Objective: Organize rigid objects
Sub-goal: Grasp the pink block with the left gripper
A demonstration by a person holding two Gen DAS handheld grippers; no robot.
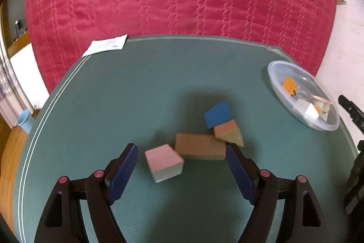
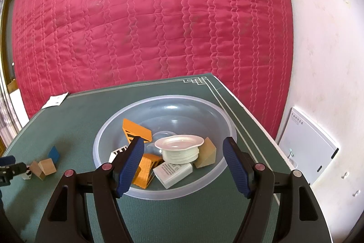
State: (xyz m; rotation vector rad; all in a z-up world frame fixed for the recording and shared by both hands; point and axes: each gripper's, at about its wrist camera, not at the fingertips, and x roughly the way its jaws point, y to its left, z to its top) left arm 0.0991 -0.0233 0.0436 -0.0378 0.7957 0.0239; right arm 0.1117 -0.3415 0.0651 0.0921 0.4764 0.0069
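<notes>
Blocks lie grouped near the middle of the green table (image 1: 136, 88): a pink block (image 1: 163, 162) just ahead of the left gripper (image 1: 182, 165), whose jaws stand apart and unclenched around nothing, a tan block (image 1: 200, 148) touching a wedge block (image 1: 228, 132), and a blue block (image 1: 218, 114) behind them. Bare cloth stretches from there to the far edge, where a paper slip (image 1: 105, 46) overhangs. The clear bowl (image 2: 182, 104) sits by the right edge near the far right corner, already holding pieces; the right gripper (image 2: 183, 161) hangs released over its near rim.
</notes>
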